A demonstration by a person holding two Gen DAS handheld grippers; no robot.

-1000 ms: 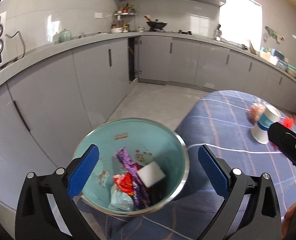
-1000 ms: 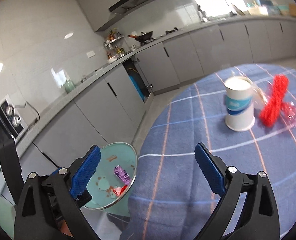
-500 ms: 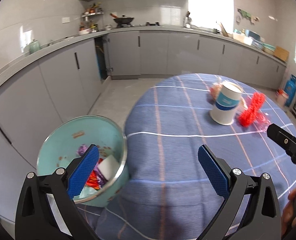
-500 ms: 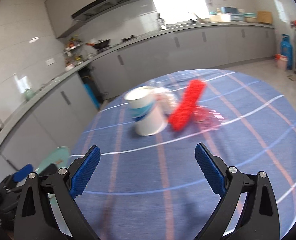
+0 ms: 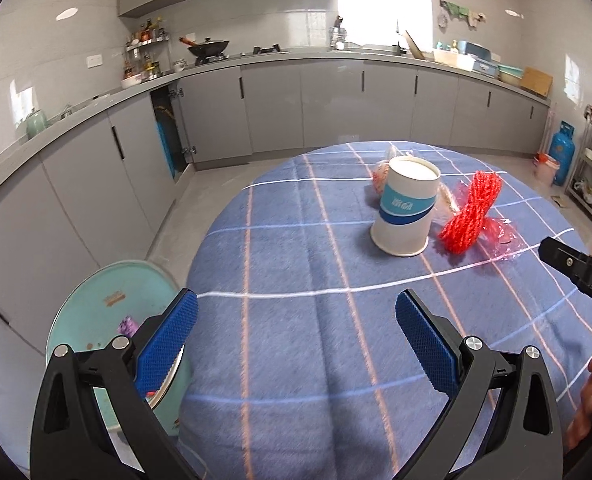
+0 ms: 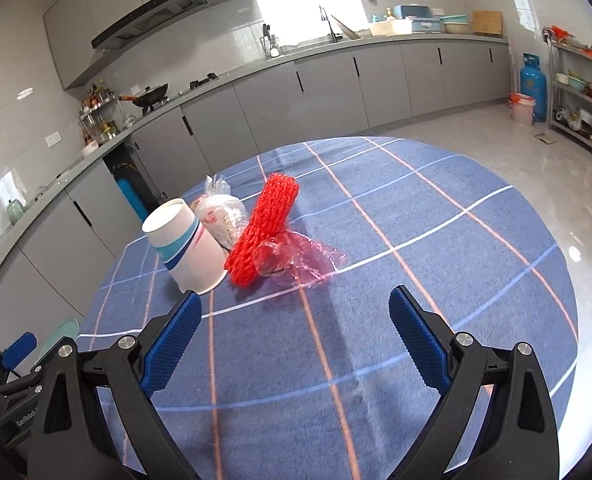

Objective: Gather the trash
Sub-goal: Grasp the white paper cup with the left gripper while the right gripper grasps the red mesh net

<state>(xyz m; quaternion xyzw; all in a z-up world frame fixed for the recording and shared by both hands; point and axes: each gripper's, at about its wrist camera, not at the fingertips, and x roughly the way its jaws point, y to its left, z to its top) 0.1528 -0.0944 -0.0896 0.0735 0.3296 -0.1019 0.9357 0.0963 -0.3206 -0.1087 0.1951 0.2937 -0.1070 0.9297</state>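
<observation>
"GenRobot" lettering on left tongs (image 6: 20, 344)

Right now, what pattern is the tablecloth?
The tablecloth is blue with a wide check of white and pinkish-orange lines. It shows best in the right wrist view.

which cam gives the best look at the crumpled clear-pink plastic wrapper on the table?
Right wrist. The crumpled clear-pink plastic wrapper lies nearly centred there, spread out on the blue checked tablecloth beside the red foam net sleeve. Left wrist shows it only as a sliver, farther out, partly behind the sleeve.
</observation>
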